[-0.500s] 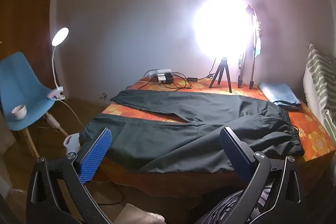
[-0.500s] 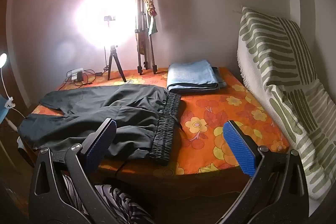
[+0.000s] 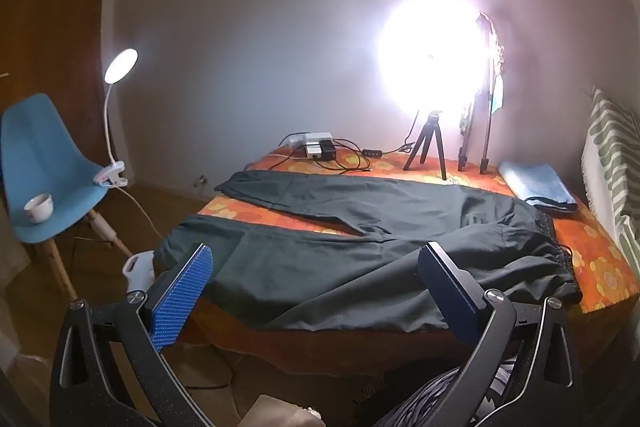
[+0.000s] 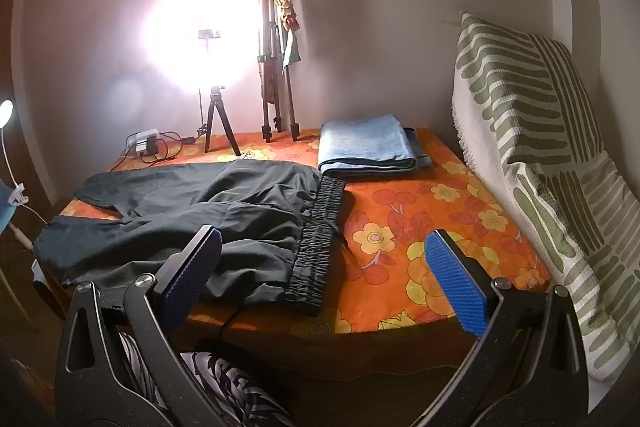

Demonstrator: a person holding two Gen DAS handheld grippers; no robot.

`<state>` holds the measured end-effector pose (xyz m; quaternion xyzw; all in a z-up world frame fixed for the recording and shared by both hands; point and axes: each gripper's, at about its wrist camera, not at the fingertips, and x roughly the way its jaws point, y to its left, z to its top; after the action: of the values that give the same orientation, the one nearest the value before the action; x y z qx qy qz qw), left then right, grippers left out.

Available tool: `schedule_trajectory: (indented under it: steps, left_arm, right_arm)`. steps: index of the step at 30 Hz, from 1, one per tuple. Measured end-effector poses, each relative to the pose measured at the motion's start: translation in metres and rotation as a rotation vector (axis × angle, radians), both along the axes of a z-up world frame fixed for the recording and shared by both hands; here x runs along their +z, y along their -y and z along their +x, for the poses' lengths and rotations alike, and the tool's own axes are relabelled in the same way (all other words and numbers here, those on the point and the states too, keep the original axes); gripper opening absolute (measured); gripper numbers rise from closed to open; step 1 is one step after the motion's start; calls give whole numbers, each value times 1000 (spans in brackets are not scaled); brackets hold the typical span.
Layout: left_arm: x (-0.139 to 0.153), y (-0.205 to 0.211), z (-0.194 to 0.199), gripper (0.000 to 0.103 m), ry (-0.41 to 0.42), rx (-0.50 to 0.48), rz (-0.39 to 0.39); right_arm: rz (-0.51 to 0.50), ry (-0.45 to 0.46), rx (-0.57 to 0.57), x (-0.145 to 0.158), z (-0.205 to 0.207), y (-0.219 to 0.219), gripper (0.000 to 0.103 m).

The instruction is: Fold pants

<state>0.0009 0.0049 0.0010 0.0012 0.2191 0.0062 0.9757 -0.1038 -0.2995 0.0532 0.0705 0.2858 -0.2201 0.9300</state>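
pants lie long axis left-right; waistband nearer right gripper, legs nearer left gripper; both open, empty.

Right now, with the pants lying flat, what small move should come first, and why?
Probably lower the open left hand-held gripper onto the near leg's edge of the dark pants: both legs lie spread apart on the table, and nothing is gripped yet.

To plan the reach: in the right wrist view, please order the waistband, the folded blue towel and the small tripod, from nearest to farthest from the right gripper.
1. Waistband, just ahead of the open fingers.
2. Folded blue towel, farther back.
3. Small tripod, back left by the wall.
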Motion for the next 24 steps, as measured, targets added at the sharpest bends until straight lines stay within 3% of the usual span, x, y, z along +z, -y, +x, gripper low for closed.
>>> schedule_trajectory:
  steps: [24]
  left_arm:
    - [5, 3, -3, 103, 25, -4, -7]
  right_arm:
    - [-11, 2, -1, 3, -1, -1, 103]
